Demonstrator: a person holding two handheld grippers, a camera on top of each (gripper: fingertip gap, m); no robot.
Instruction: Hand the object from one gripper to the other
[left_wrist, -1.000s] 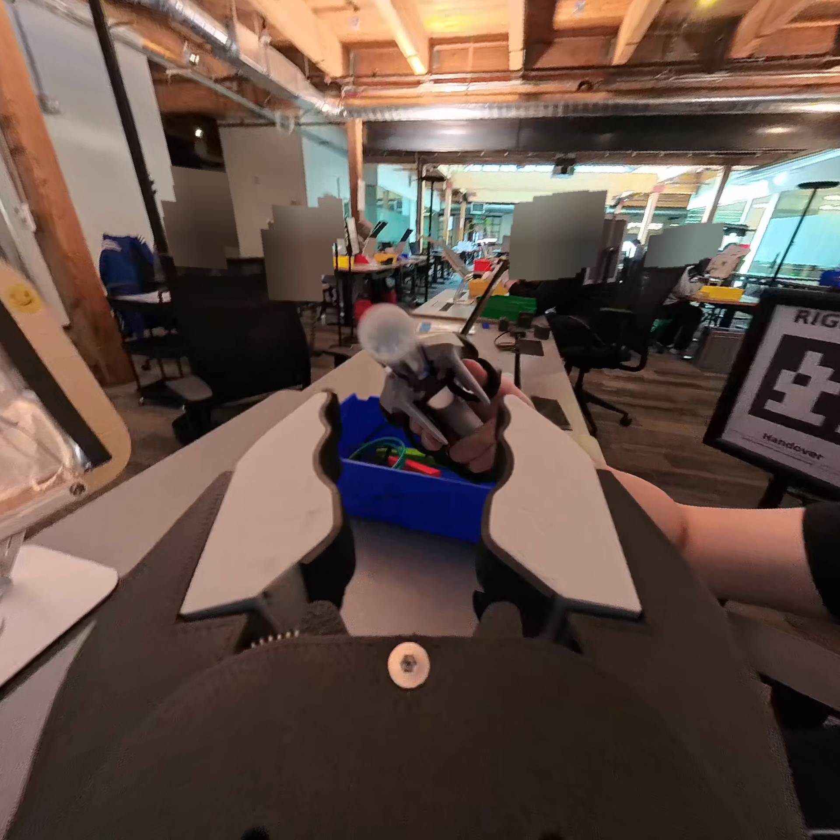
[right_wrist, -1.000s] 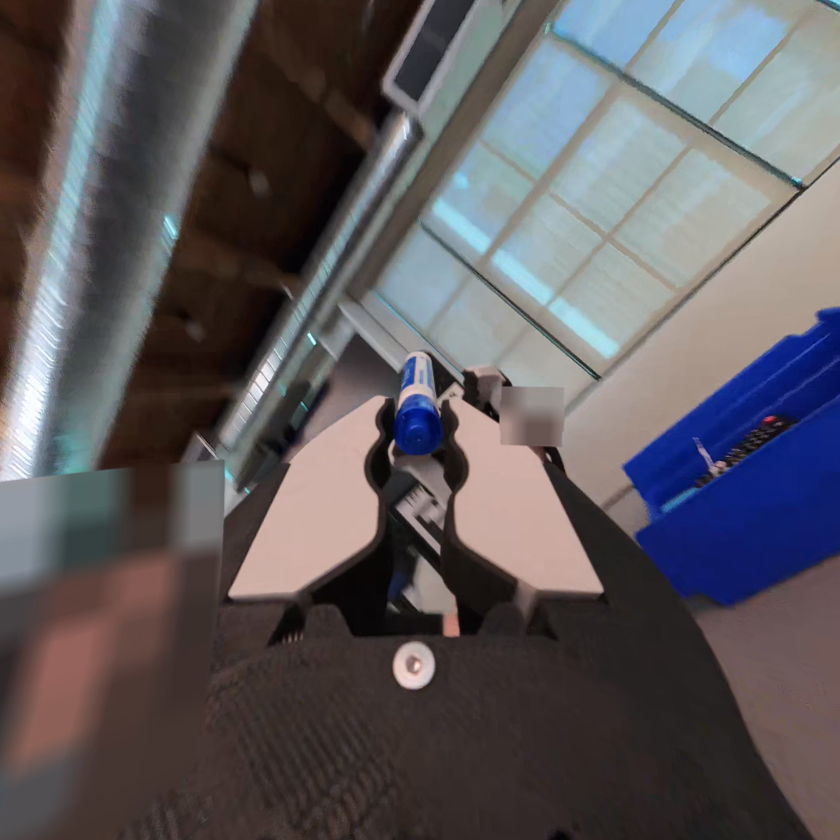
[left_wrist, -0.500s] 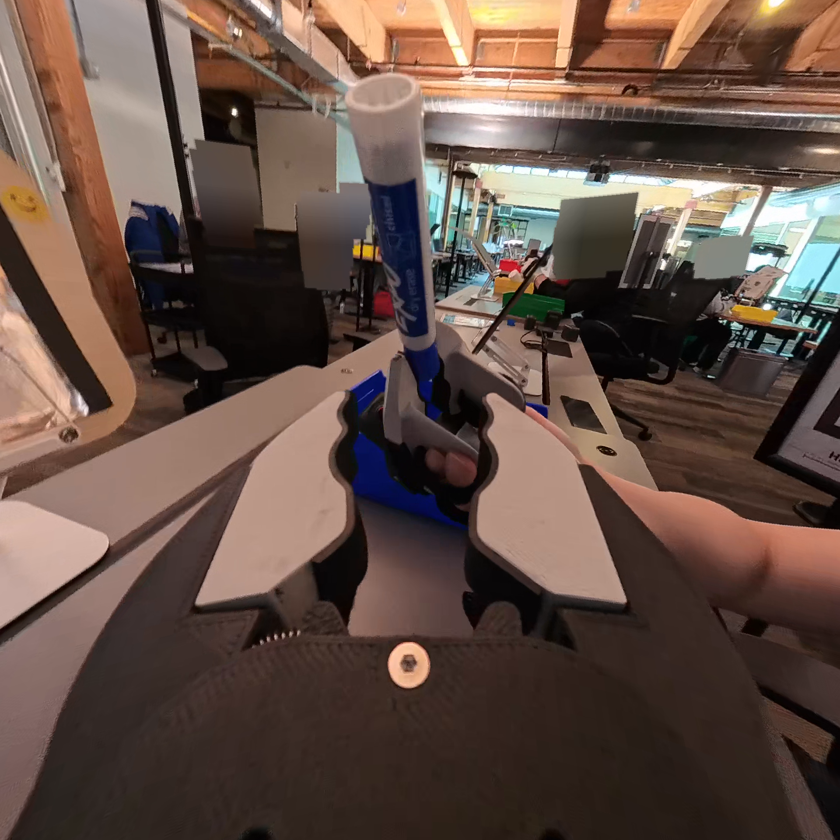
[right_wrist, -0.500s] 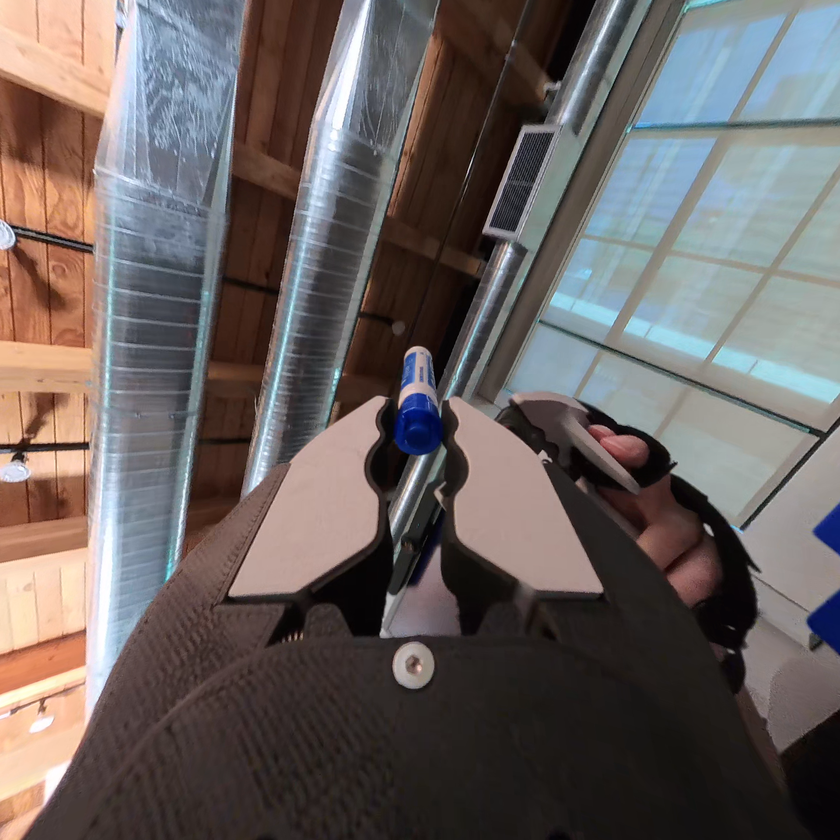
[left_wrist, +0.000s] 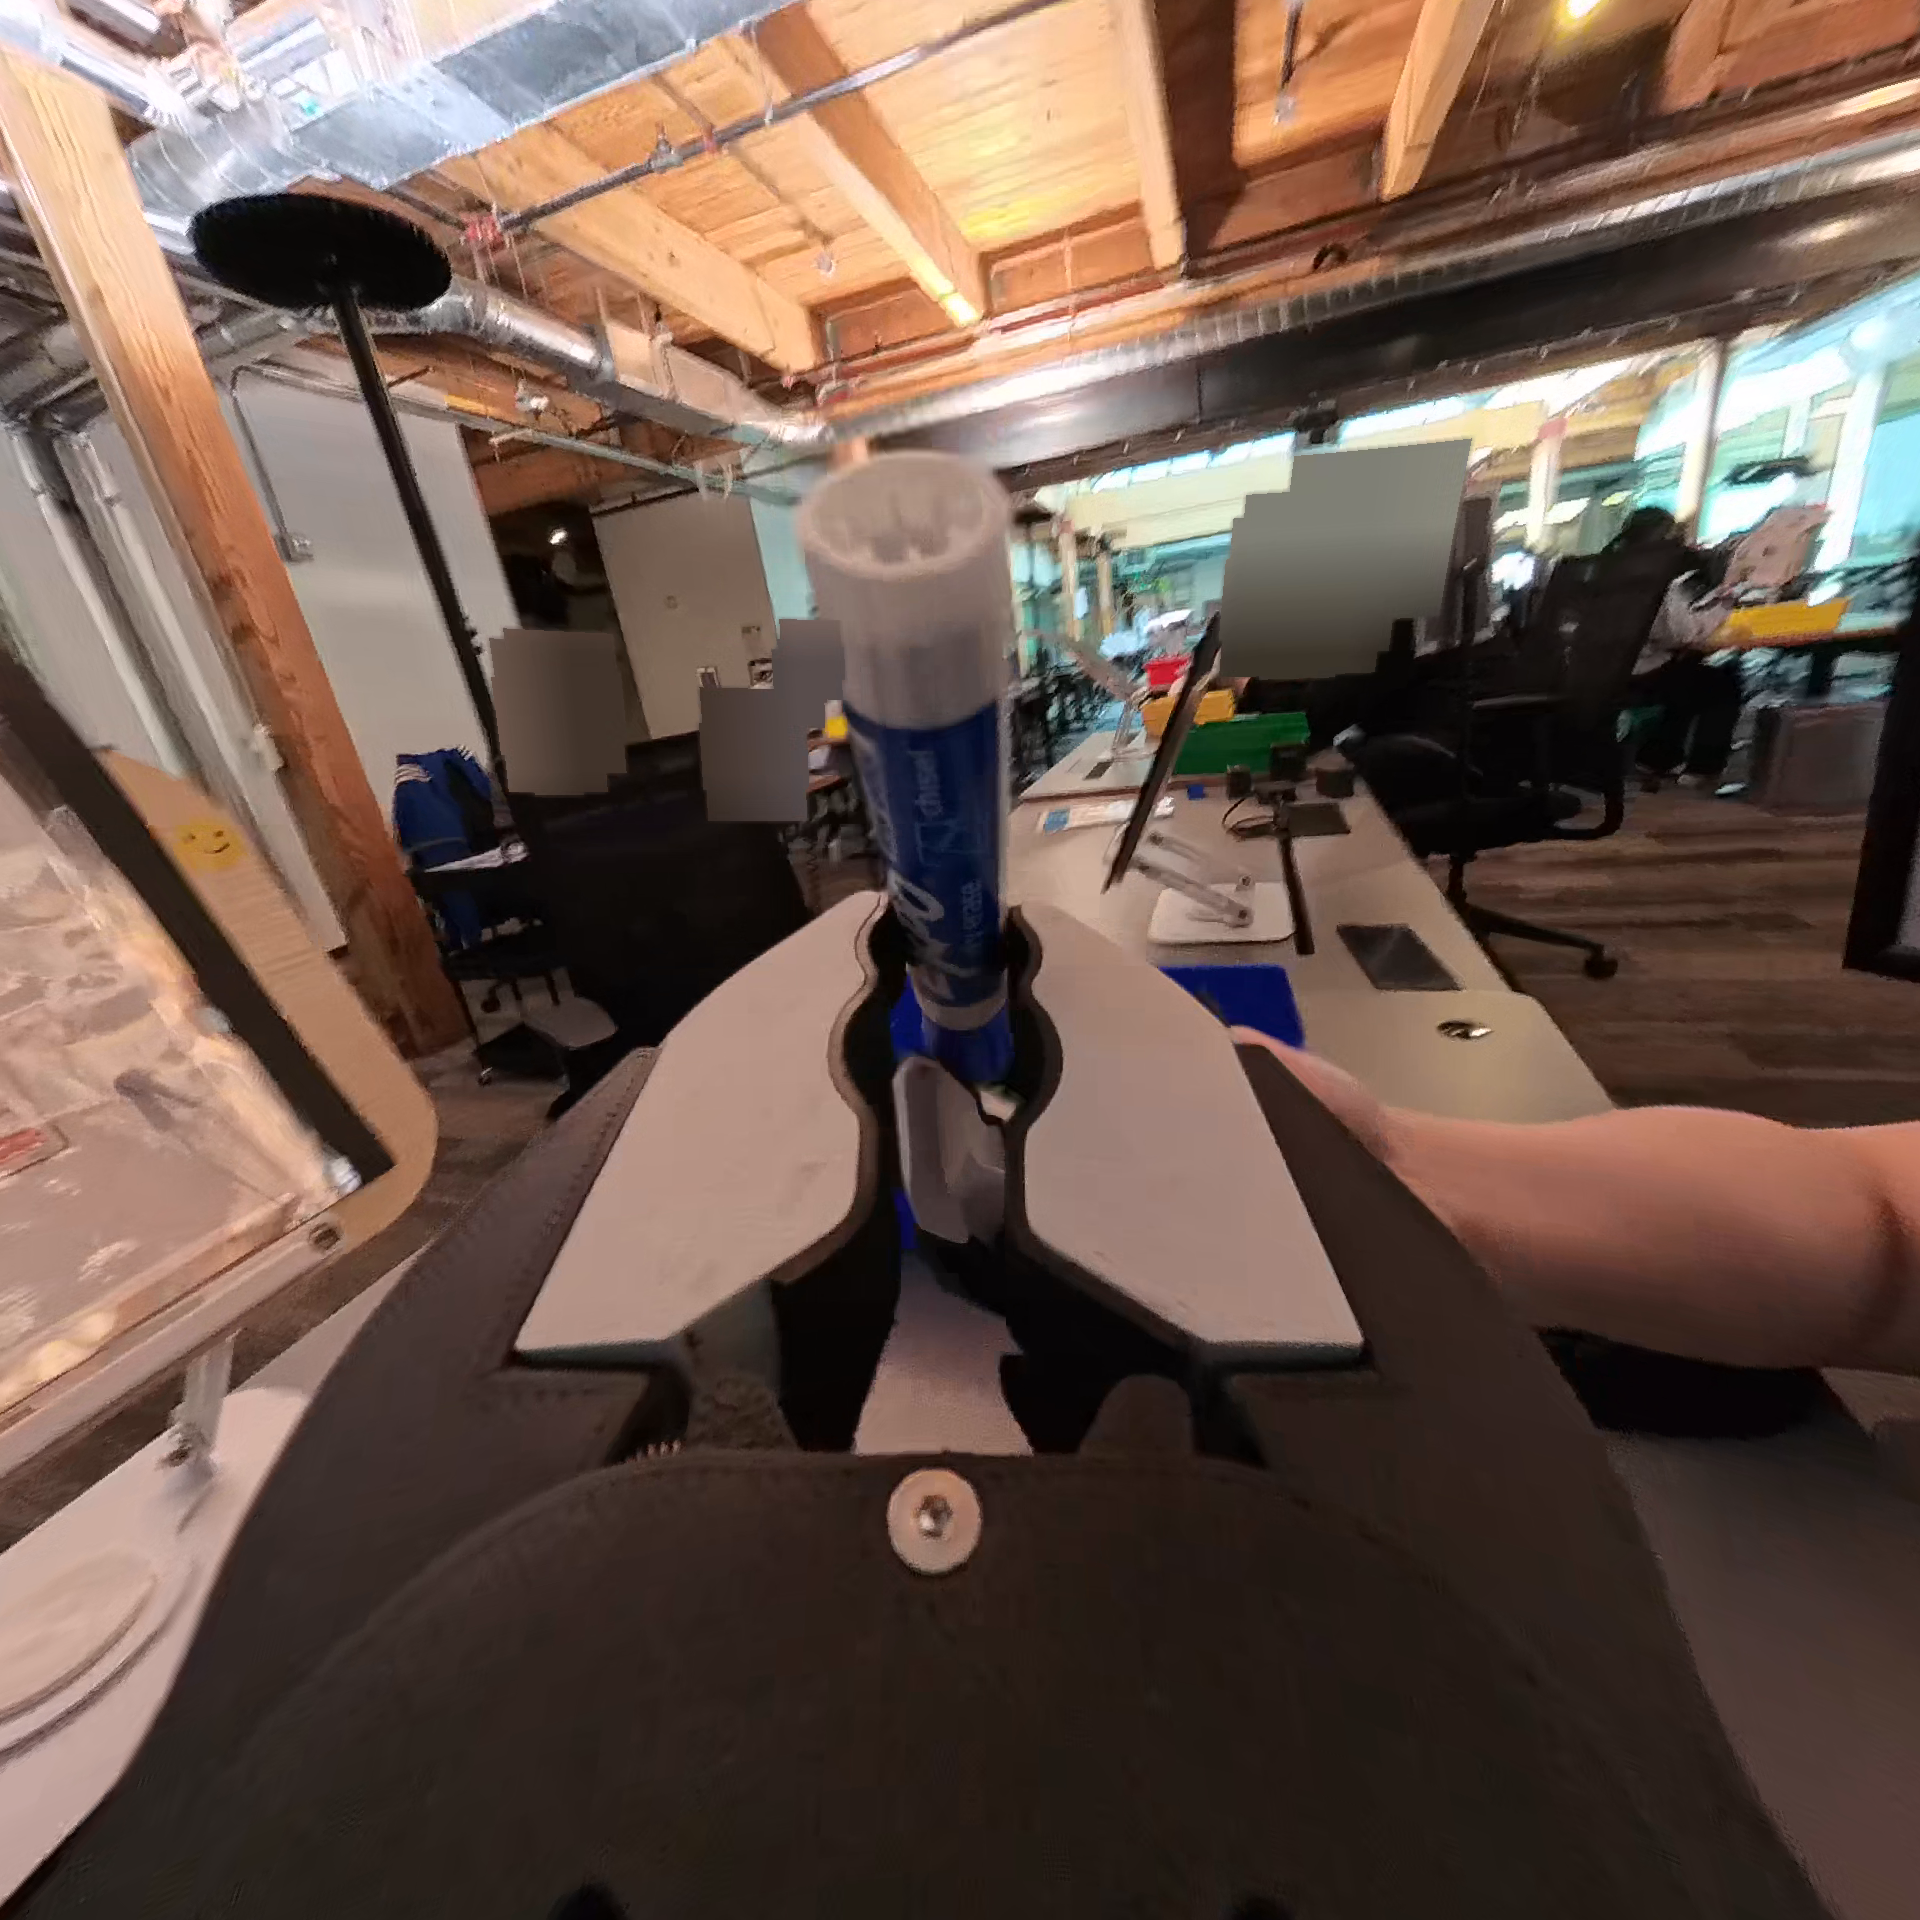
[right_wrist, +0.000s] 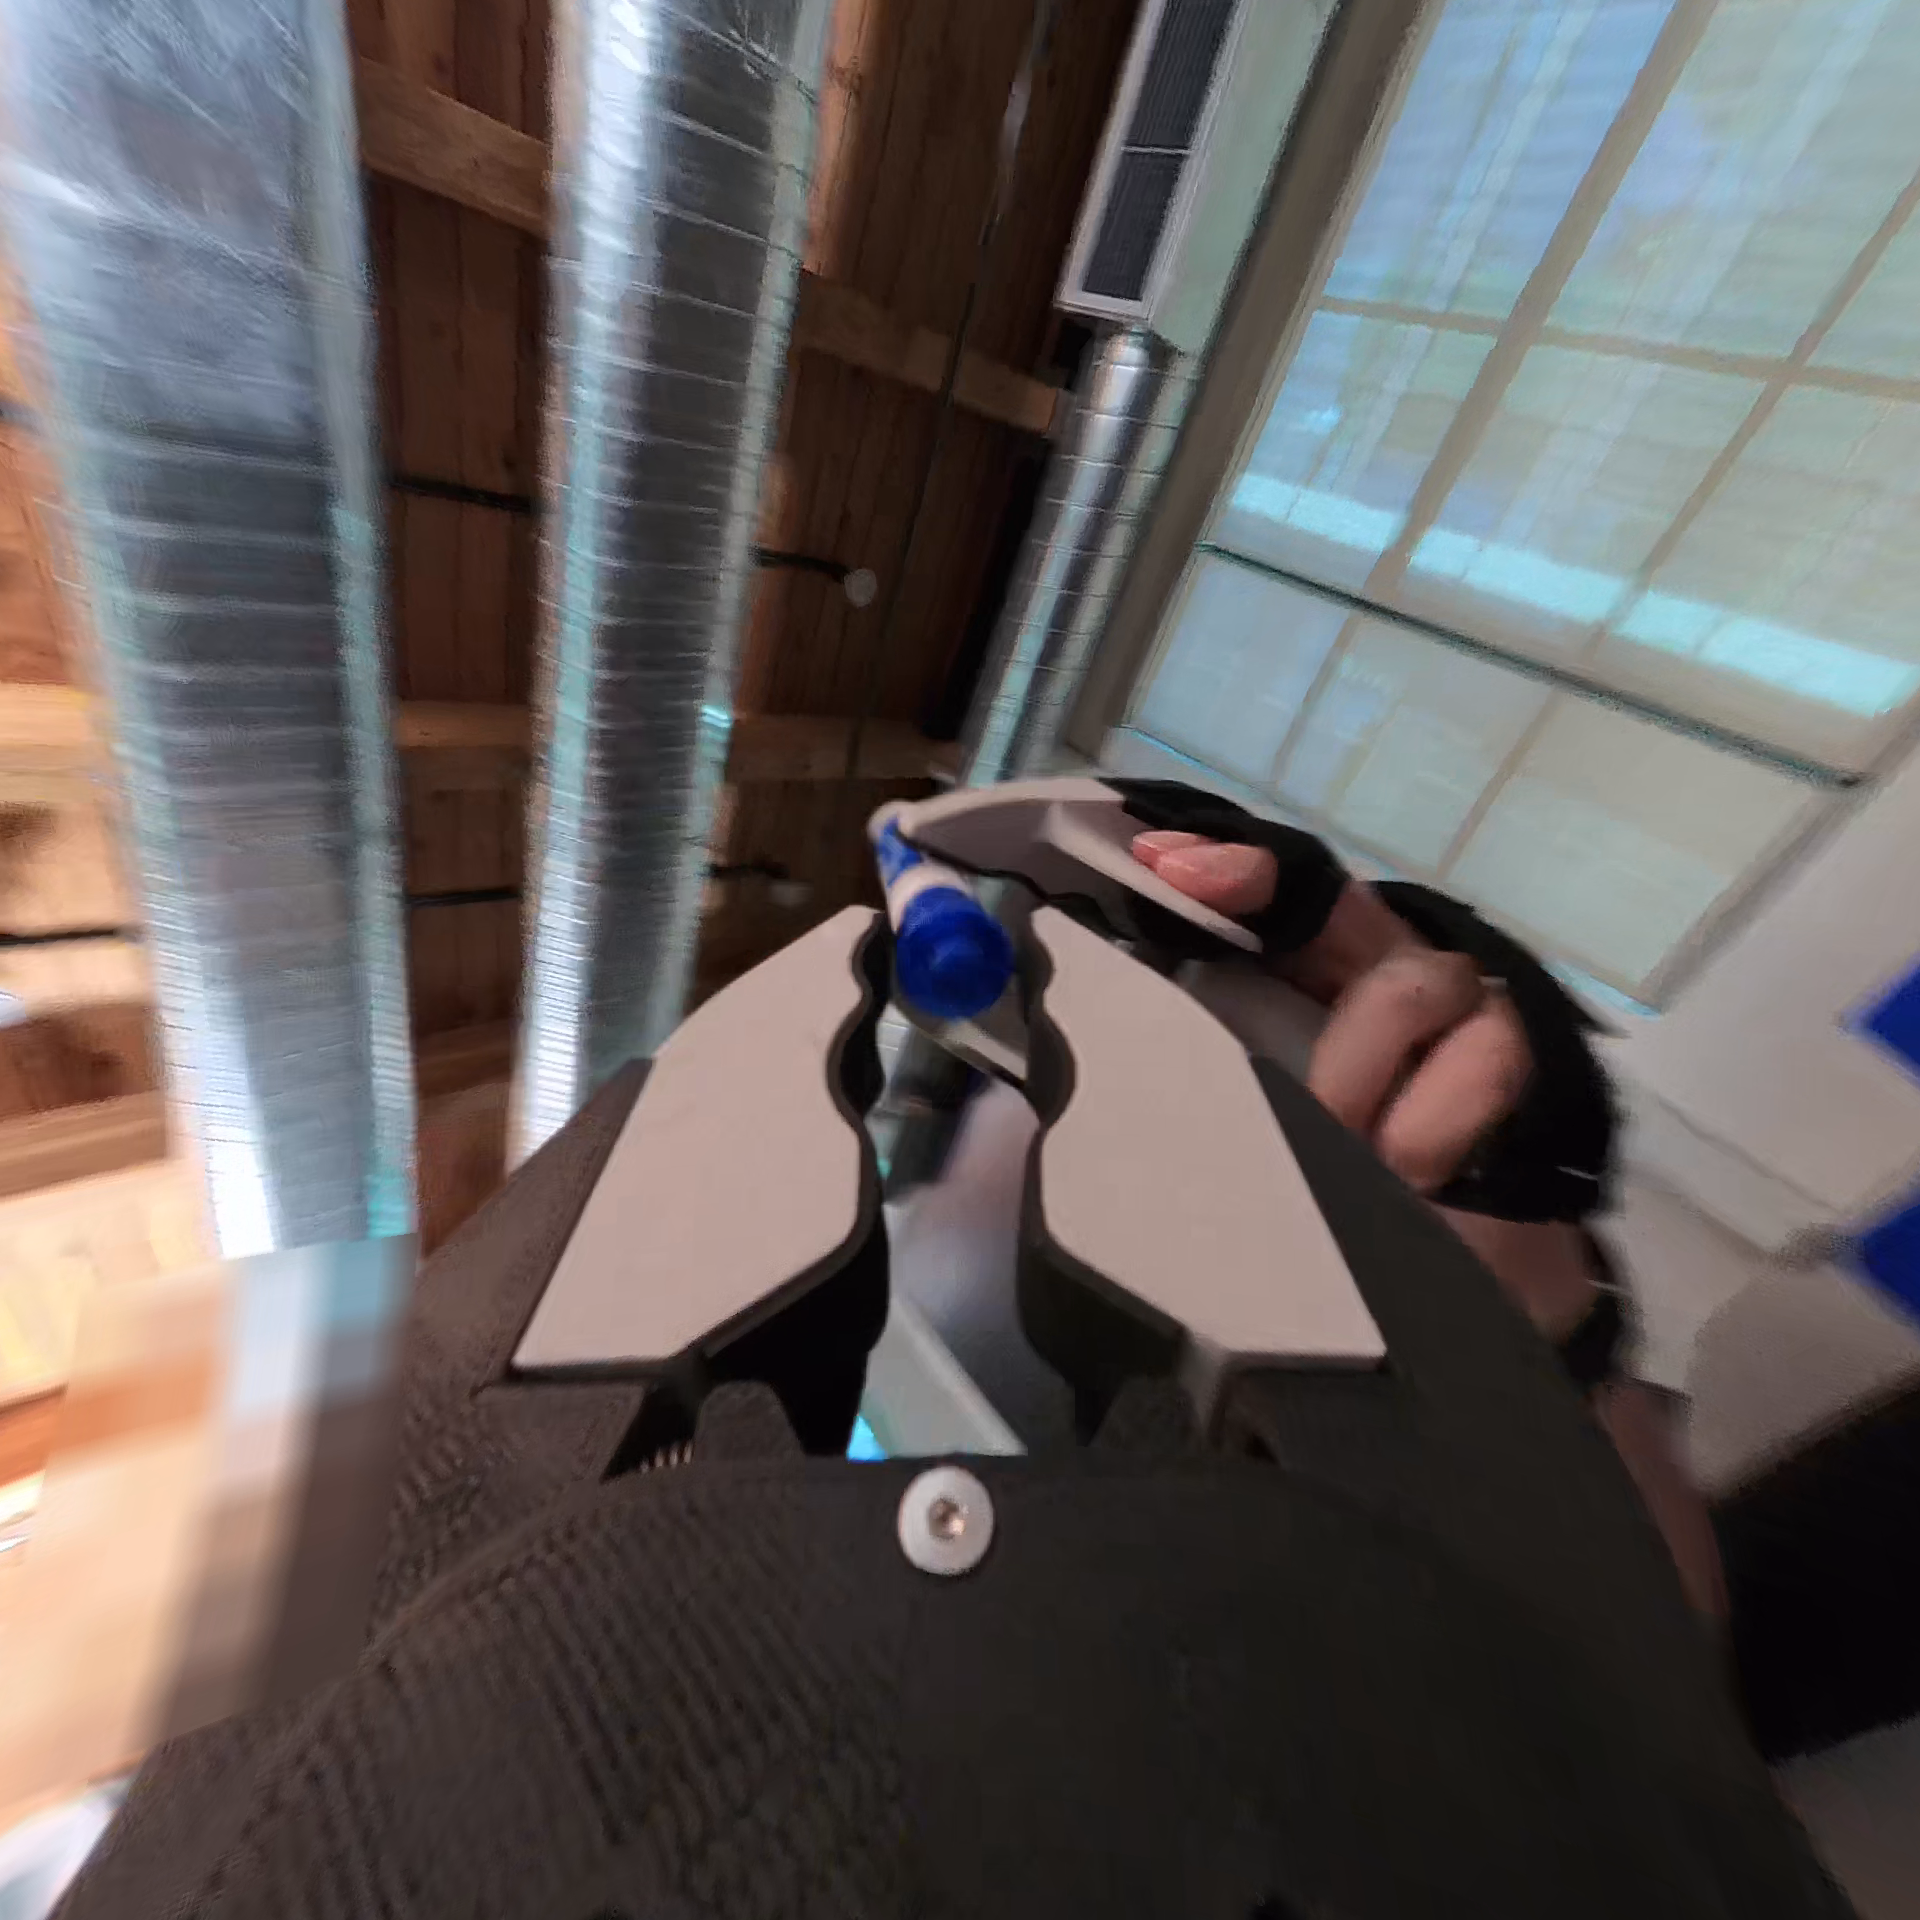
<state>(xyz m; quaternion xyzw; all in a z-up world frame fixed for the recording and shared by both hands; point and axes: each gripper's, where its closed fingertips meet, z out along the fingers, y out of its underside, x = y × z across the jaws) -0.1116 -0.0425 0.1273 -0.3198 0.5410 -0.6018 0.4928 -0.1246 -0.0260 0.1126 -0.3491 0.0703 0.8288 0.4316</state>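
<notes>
Marker (left_wrist: 928, 831) mid-handover, held up in the air between both grippers, well above the desk (left_wrist: 1455, 1049). Blue barrel, white tail end pointing up and toward the left wrist camera, blue cap (right_wrist: 951, 961) toward the right wrist camera.

Left gripper (left_wrist: 943, 935): fingers clenched on the marker's blue barrel, in the notch near the fingertips. Right gripper (right_wrist: 951, 961): cap sits between its tips, but a gap shows on the left side, so it looks let go or nearly so. Cannot tell for sure, the frame is blurred. In the left view the right gripper's grey tips (left_wrist: 951, 1143) show just below the cap end.

Handling, as a guess: light, stiff plastic cylinder, smooth and a bit slippery, so it could pivot or slide along its axis in a loose grip. Not fragile. Best hold is across the barrel at mid-length, seated in the finger notch. Avoid holding by the cap alone, which may pull off.

Blue bin (left_wrist: 1242, 997) sits on the desk beyond the grippers. A forearm (left_wrist: 1621, 1226) comes in from the right.
</notes>
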